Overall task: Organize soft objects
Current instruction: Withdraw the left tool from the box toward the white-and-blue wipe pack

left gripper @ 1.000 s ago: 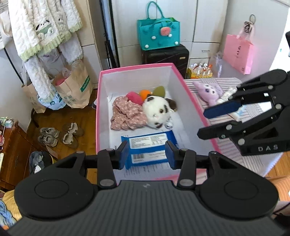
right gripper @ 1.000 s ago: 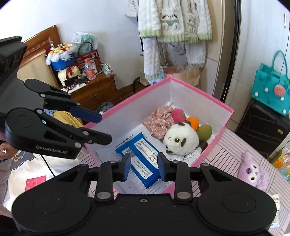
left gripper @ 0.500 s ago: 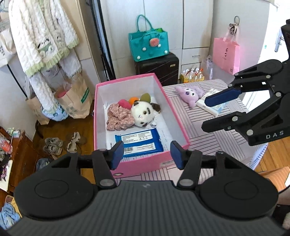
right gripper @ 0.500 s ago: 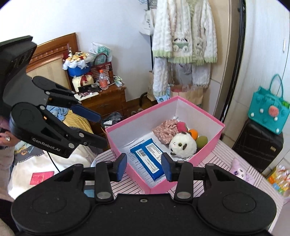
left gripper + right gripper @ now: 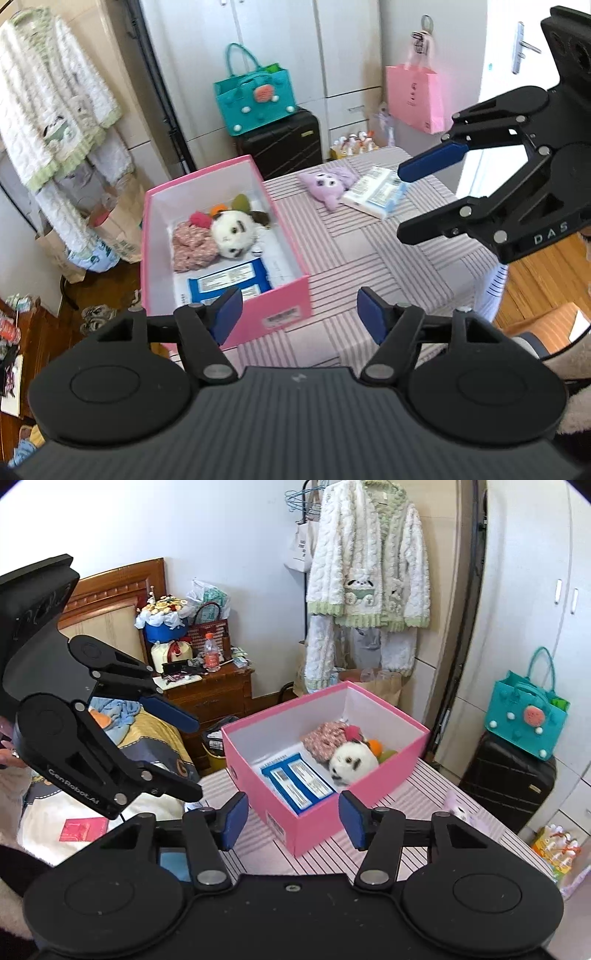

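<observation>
A pink box stands on the striped table. It holds a panda plush, a floral cloth, small coloured toys and a blue wipes pack. A purple plush and a white-and-blue pack lie on the table to the right of the box. My left gripper hovers above the box's near right corner, jaws opening, nothing between them. My right gripper hangs over the box's near corner, jaws opening and empty. Each gripper shows in the other's view.
A teal bag sits on a black suitcase behind the table, and a pink bag hangs at the right. A white fleece jacket hangs left of the box above paper bags. A wooden nightstand and a bed are beyond.
Both grippers have drawn back and upward from the box, and their jaws have widened. The blue pack now lies in the box, clear of both grippers.
</observation>
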Tool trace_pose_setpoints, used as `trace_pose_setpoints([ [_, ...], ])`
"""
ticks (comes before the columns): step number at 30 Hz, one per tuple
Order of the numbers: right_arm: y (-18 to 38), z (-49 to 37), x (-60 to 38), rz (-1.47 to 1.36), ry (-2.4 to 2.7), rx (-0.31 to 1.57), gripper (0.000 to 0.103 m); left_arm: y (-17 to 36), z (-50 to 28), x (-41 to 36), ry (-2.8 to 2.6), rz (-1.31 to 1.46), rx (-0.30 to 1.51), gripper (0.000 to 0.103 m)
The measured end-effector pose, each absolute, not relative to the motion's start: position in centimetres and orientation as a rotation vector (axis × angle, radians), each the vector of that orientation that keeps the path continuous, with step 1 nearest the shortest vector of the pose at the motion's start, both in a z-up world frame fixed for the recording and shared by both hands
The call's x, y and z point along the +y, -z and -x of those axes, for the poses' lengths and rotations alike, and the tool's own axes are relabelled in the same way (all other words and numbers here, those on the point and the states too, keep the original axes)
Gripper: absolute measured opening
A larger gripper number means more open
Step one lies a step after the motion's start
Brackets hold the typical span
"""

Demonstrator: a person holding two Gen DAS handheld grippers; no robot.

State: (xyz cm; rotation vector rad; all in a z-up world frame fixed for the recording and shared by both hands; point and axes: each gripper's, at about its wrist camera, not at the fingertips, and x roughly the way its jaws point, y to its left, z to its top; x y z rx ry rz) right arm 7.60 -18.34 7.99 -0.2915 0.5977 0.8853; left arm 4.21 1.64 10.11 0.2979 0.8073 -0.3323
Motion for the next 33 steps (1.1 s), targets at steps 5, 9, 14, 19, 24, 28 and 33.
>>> trace_pose_setpoints([
  [5, -7.4, -6.6, -21.1, 0.277, -0.854, 0.608, 0.062, -9.8, -3.4, -0.8, 0.378, -0.328, 0.805, 0.071],
  [9, -6.7, -6.0, -23.5, 0.261, -0.818, 0.618, 0.070, -9.0, -3.3, -2.5, 0.418, -0.335, 0.813, 0.073],
  [14, -4.9, -6.3, -26.5, 0.226, -0.797, 0.649, 0.078, -7.1, -3.9, -4.3, 0.450, -0.307, 0.829, 0.074],
  [19, -2.2, -7.3, -28.8, 0.200, -0.775, 0.681, 0.087, -5.0, -5.1, -5.7, 0.473, -0.273, 0.850, 0.075],
  [24, 0.2, -9.1, -31.5, 0.136, -0.741, 0.684, 0.088, -3.2, -6.7, -7.1, 0.475, -0.222, 0.833, 0.088],
  [28, 1.7, -10.7, -34.2, 0.073, -0.698, 0.613, 0.091, -2.0, -8.3, -8.3, 0.475, -0.185, 0.802, 0.091],
  [33, 3.9, -13.9, -36.9, 0.015, -0.636, 0.507, 0.091, -0.8, -10.4, -9.5, 0.453, -0.106, 0.740, 0.097],
])
